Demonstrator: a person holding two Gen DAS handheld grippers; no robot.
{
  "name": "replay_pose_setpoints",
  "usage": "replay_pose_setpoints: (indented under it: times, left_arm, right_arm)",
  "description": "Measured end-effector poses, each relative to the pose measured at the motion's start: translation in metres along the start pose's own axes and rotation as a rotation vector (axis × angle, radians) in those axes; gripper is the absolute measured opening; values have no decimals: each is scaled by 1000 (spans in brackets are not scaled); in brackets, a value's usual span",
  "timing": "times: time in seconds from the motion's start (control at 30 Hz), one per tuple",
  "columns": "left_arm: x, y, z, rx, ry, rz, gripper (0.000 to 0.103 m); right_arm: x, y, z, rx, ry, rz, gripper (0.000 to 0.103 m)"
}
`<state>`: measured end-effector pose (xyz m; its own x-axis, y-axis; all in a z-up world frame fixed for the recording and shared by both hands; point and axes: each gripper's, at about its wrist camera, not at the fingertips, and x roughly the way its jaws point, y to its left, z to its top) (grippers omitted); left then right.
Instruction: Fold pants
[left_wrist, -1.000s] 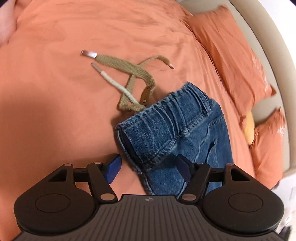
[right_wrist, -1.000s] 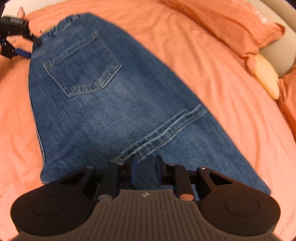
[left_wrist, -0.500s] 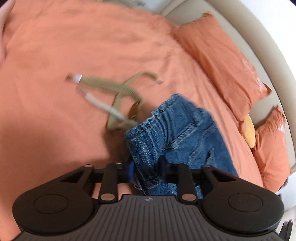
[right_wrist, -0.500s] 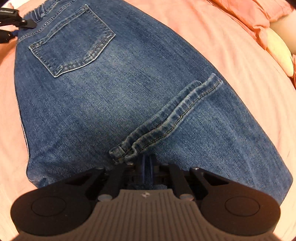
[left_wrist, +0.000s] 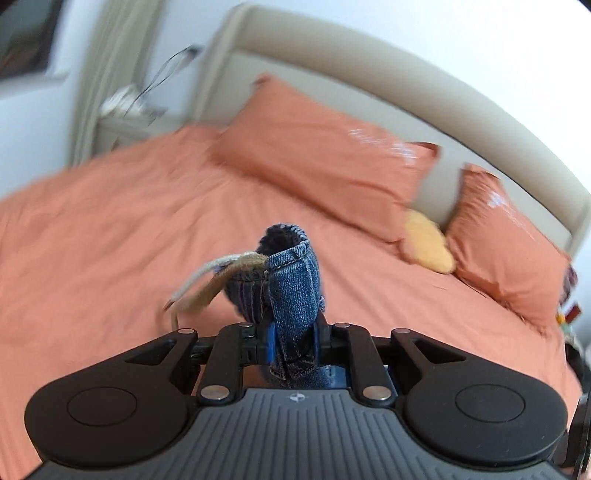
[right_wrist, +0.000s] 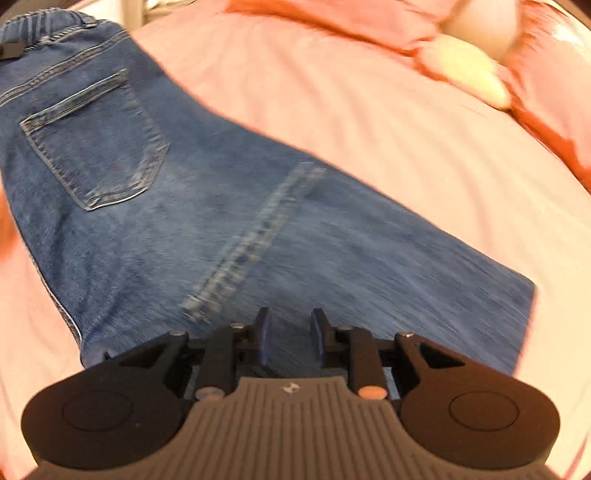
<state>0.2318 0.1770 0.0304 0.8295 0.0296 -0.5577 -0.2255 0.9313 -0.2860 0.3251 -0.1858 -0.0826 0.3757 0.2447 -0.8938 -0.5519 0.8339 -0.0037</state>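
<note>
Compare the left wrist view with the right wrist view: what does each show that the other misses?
Only the left wrist: the headboard, the drawstring and the left gripper clamped on the waistband. Only the right wrist: the back pocket, the leg seam and the right gripper, jaws apart. Both: jeans, orange bedding, yellow cushion.

pants (right_wrist: 229, 206): 1 | pillows (left_wrist: 325, 155): 2 | tongs (left_wrist: 293, 345): 2 | drawstring (left_wrist: 218, 277): 1
</note>
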Motion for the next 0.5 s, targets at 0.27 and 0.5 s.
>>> replay_pose_setpoints:
  times: [0.27,0.5]
  left_arm:
    - [3,-176,6,328,-29,-52,19]
    - [44,-300,-54,568,24,-109,18]
  right_arm:
    - [-52,-55,-42,123,-73,-64,20]
    - [-77,-94,-82,199,-131,-73,20]
